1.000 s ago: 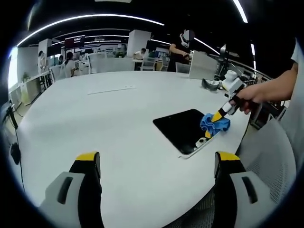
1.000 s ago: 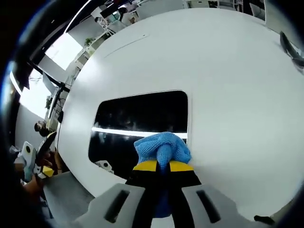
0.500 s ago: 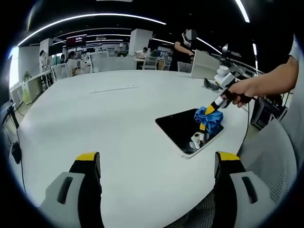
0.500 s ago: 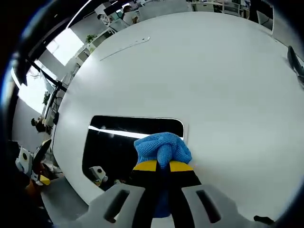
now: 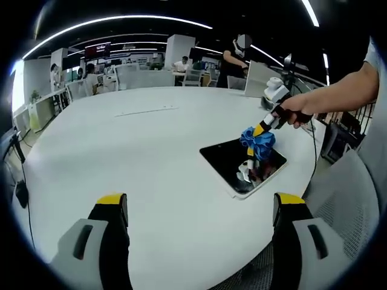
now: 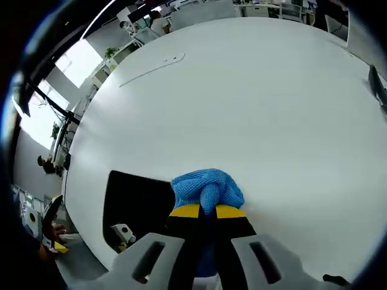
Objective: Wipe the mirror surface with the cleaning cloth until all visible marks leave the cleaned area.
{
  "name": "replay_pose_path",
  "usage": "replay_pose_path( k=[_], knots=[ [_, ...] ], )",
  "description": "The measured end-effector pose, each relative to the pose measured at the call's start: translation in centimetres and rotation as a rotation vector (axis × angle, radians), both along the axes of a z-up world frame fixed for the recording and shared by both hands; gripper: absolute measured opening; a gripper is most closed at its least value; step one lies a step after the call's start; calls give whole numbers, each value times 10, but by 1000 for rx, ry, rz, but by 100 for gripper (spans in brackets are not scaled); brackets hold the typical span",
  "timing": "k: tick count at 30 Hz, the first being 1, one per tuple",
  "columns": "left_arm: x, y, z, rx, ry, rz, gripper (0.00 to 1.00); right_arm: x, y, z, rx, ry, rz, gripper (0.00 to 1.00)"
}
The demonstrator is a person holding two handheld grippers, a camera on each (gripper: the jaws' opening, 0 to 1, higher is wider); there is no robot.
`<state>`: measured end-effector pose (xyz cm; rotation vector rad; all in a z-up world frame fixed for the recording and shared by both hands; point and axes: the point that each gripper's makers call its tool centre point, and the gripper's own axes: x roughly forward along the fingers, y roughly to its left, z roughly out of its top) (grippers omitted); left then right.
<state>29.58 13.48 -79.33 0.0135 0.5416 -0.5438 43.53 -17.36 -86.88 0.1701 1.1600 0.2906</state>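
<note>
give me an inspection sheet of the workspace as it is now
surface: large white round table, mostly bare.
job's things: dark mirror lies flat near the table's edge; blue cloth sits over it.
clutter: a thin pale strip lies on the table's far side; a dark object lies near its rim.
grippers: right gripper is shut on the cloth, above the mirror's far part; left gripper is open, apart from the mirror and holding nothing.
cables: a dark cable hangs beside the table.
surroundings: open office with desks, chairs, ceiling light strips, and people in the background.
</note>
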Motion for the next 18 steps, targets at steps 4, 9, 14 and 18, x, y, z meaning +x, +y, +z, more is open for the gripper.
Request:
replay_pose_path(
  k=[4,9,14,18],
  knots=[
    [-1,2,-3,9,12,-2,99,2,1,0,3,1,-6,1],
    [-1,2,-4,0,14,-5,99,1,1,0,1,2,3,1],
    [-1,2,-6,5,21,-12,99,2,1,-1,2,0,1,1],
    [-2,2,-8,11,27,-17,99,0,1,0,-8,-28,53,1]
  ],
)
